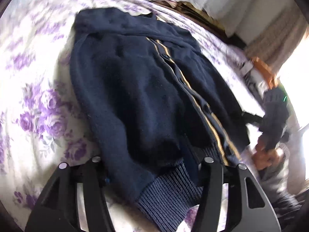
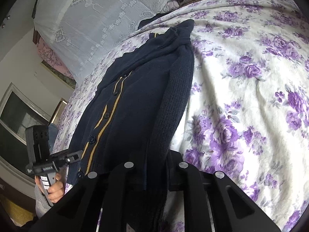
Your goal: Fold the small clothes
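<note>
A navy knit cardigan [image 1: 139,89] with tan stripes along its button band lies flat on the bed, one sleeve [image 2: 177,100] folded along its side. My left gripper [image 1: 152,174] stands over the ribbed hem [image 1: 166,195]. The hem lies between its fingers [image 1: 209,176], and I see no pad pressing on it. My right gripper [image 2: 154,181] is shut on the cardigan's bottom edge near the folded sleeve. The other camera shows each tool from the side: the right gripper [image 1: 251,117] at the cardigan's edge, and the left gripper [image 2: 74,155] at the hem by the buttons, each held by a hand [image 2: 56,189].
The bed has a white spread with purple flowers [image 2: 251,96]. A lace-covered heap [image 2: 87,19] stands at the head of the bed. A window [image 2: 17,116] and wall lie beyond the bed's edge. Orange and grey things [image 1: 262,71] sit near the bright side.
</note>
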Demonstrator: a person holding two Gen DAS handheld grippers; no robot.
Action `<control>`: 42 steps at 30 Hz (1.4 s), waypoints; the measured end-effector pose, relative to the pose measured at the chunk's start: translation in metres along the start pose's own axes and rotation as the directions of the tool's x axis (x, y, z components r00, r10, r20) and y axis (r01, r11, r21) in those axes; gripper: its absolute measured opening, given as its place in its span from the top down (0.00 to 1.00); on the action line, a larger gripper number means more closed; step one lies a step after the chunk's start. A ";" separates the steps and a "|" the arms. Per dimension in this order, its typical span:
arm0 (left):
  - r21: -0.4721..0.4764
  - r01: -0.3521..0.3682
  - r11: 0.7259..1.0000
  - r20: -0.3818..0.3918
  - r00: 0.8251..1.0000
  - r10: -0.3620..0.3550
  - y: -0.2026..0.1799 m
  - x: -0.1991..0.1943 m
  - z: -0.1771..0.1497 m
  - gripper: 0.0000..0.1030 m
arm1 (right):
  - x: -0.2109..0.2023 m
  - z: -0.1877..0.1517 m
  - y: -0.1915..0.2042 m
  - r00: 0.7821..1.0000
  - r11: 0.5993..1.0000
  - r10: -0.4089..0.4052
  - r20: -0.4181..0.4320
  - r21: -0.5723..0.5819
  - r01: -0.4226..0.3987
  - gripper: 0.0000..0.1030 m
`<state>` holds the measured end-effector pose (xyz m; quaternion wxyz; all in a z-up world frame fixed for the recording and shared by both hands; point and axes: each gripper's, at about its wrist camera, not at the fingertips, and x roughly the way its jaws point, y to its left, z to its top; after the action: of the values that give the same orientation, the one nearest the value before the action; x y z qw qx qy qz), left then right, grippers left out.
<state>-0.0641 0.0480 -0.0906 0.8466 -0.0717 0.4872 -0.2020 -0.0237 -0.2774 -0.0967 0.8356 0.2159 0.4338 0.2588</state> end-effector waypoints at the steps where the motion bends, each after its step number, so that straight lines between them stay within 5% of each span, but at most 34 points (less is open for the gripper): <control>1: 0.015 -0.023 1.000 0.007 1.000 0.023 -0.003 0.000 -0.001 0.52 | -0.001 -0.001 0.001 1.000 1.000 -0.008 0.004 -0.008 0.008 0.86; 3: 0.020 -0.023 1.000 0.019 1.000 0.023 -0.003 -0.003 -0.001 0.82 | -0.004 -0.002 0.003 1.000 1.000 -0.013 0.022 -0.016 0.014 0.88; 6: -0.036 0.032 0.999 0.060 0.998 -0.029 0.010 -0.018 0.001 0.88 | -0.018 -0.003 0.006 0.997 1.000 0.005 0.075 -0.013 -0.004 0.89; 11: -0.039 0.041 0.998 0.118 0.992 -0.036 0.013 -0.042 -0.004 0.89 | -0.030 -0.018 0.016 0.996 0.999 0.044 0.079 -0.032 -0.042 0.89; 17: -0.080 0.057 0.995 0.037 0.998 -0.054 0.029 -0.034 -0.016 0.86 | -0.026 -0.031 0.018 0.999 0.999 0.048 0.025 -0.027 -0.047 0.88; 23: -0.152 0.102 0.983 -0.011 0.994 -0.105 0.047 -0.025 -0.014 0.76 | -0.020 -0.041 0.027 0.999 0.997 0.033 -0.021 -0.070 -0.034 0.69; 26: -0.141 0.113 0.984 -0.007 0.993 -0.115 0.049 -0.027 -0.014 0.86 | -0.020 -0.045 0.031 0.999 0.995 0.037 -0.021 -0.087 -0.038 0.85; 42: -0.050 0.129 0.990 0.050 0.991 -0.126 0.032 -0.062 0.031 0.89 | -0.031 0.006 0.037 0.985 0.985 0.172 0.004 0.017 -0.172 0.87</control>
<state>-0.0566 0.0999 -0.0358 0.8410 -0.1297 0.4668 -0.2409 -0.0423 -0.2692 -0.0530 0.8087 0.2603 0.4148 0.3259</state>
